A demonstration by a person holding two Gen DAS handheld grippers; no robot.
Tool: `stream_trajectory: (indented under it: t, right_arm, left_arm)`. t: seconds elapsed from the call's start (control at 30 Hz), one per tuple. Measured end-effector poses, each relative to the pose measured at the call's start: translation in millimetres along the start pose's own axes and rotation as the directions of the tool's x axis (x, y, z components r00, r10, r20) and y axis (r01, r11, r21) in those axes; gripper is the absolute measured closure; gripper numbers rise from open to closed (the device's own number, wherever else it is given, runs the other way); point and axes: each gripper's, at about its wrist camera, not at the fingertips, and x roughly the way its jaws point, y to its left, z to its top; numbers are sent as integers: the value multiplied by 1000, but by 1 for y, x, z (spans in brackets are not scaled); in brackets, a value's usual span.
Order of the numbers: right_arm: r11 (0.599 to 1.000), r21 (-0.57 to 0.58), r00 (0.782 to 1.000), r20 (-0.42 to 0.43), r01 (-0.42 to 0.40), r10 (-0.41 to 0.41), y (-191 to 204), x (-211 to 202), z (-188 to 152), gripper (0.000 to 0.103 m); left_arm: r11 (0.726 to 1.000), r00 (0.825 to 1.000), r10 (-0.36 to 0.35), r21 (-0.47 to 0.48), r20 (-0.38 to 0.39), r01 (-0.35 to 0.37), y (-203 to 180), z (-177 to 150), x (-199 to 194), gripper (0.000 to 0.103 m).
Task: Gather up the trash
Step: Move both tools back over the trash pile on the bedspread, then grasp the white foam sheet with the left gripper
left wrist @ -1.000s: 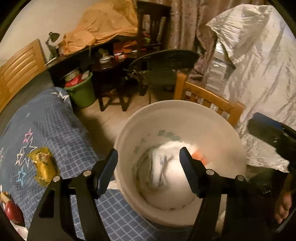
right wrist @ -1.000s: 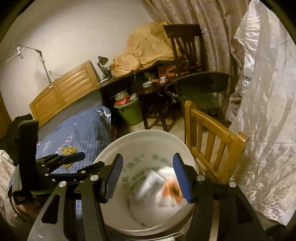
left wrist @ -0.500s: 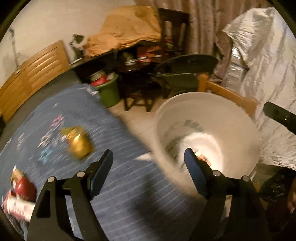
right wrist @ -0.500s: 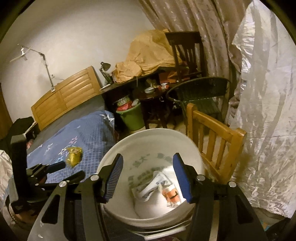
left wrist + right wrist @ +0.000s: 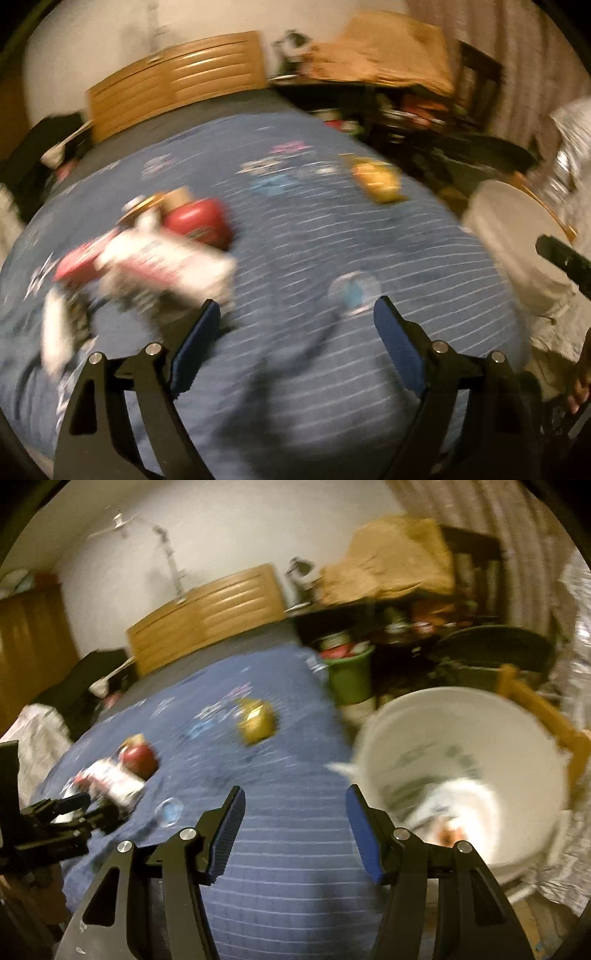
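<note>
Both views are smeared by motion blur, so I note only what I can make out, taking the white bucket [image 5: 461, 775] as my landmark. My left gripper [image 5: 295, 332] is over the blue quilt [image 5: 295, 240], well to the left of the bucket; its jaws are opening and nothing sits between them. My right gripper [image 5: 293, 830] hangs just left of the bucket rim, jaws parted and empty, with only quilt showing in the gap. Inside the bucket I see crumpled white trash with an orange patch [image 5: 447, 819]. More trash lies on the quilt: a yellow wrapper [image 5: 256, 720] a little left of the bucket and further back, a red rounded packet [image 5: 201, 221] well to the left, touching a white and pink wrapper [image 5: 155, 262] in front of it, and a small clear round piece [image 5: 354, 291] between that cluster and the bucket, near my left gripper's right finger. A green bin [image 5: 349, 675] stands behind the bucket, beside the bed. A wooden chair [image 5: 546, 716] is directly behind the bucket's right side.
</note>
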Motion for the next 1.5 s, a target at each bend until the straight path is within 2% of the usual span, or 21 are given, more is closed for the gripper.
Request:
stream_trajectory:
  t: [0.13,0.33,0.53,0.67,0.77,0.87,0.9,1.0,1.07,1.1,1.17,1.23,1.3,1.33,1.4,1.43,1.47,1.5]
  right_arm:
    - [993,-81,994,-73,-89,83,58,30,-6,44]
    - [956,-213,973,-152,-203,172,140,64,-13,40]
    - [917,-267,947,-203,-297,248,183,90,-6,34]
    - [878,-293,918,-241,-379,316,200,112,4,32]
    - [829,-295,869,-305,-474,389,223,145,18,29]
    - [824,-284,855,-341,-490,391,234,177,27,29]
    - [810,-256,826,-378,-528,419,240,190,31,29]
    - [765,-284,790,-432,-578,436,263,201,31,29]
    - [781,-319,808,-459,-537,369,274,217,26,29]
    - [794,-310,810,-470,-523,351,275,227,25,29]
    - [810,-262,794,-494,-525,354,273,243,24,26]
    - [811,-199,765,-509,-550,394,269,252,25,26]
    - [805,-210,766,-507,-555,395,271,250,25,32]
    - [801,-209,764,-505,-561,403,270,246,25,46]
    - [806,-183,763,-490,-564,422,263,238,28,51]
    - [809,-180,768,-480,-560,424,260,233,27,88]
    - [817,-179,776,-473,-548,416,256,230,30,95]
    - [824,-163,782,-458,-542,423,251,223,33,96]
  left_arm:
    - [990,996,84,-116,-25,-86,63,-22,-10,20]
    - [934,979,193,-294,-62,-203,154,-47,-24,20]
    - [903,969,240,-353,-55,-244,203,-50,-30,18]
    - [904,974,216,-362,-70,-227,225,-48,-20,16]
    - [905,972,213,-355,-98,-234,240,-47,-4,16]
    - [906,972,197,-356,-128,-230,252,-46,12,16]
    - [904,972,192,-360,-138,-230,256,-47,17,16]
    - [899,970,185,-371,-160,-232,264,-46,30,16]
    - [901,972,167,-374,-166,-218,267,-45,39,16]
    - [904,973,159,-372,-167,-212,266,-45,43,16]
    - [904,972,155,-371,-177,-212,267,-44,52,16]
    - [906,977,130,-380,-171,-187,268,-45,56,19]
    - [912,982,100,-380,-160,-155,268,-46,58,40]
    - [915,985,86,-379,-151,-139,266,-46,57,55]
    - [918,987,93,-372,-130,-136,262,-45,51,55]
    - [919,988,98,-370,-122,-136,260,-45,48,56]
    - [920,989,97,-369,-110,-131,258,-45,43,56]
    - [921,990,96,-368,-100,-127,256,-45,39,56]
